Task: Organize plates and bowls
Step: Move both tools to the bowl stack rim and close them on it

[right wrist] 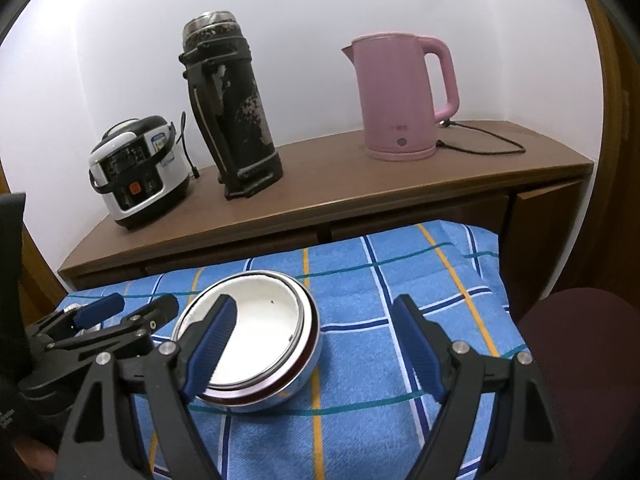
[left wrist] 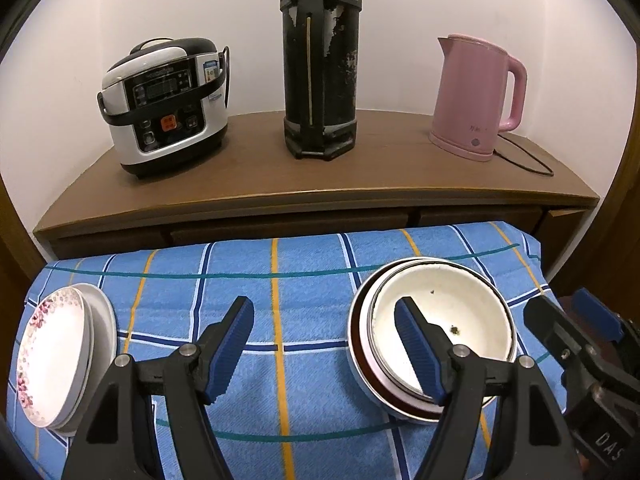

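Both jaws stand wide and empty: left hand-held gripper (left wrist: 324, 344) and right hand-held gripper (right wrist: 316, 344) hover over the blue plaid cloth (left wrist: 304, 360). Nested bowls (left wrist: 440, 312) lie between them; stacked plates (left wrist: 60, 352) rest at the cloth's left edge.

On the blue checked cloth (left wrist: 312, 304): two plates (left wrist: 60, 356) stacked at its left edge, the top one flower-rimmed — and two nested bowls (left wrist: 432, 336) near its right edge. On the wooden cabinet (left wrist: 260, 184): one rice cooker (left wrist: 164, 104), one black flask (left wrist: 320, 60), one pink kettle (left wrist: 476, 96).
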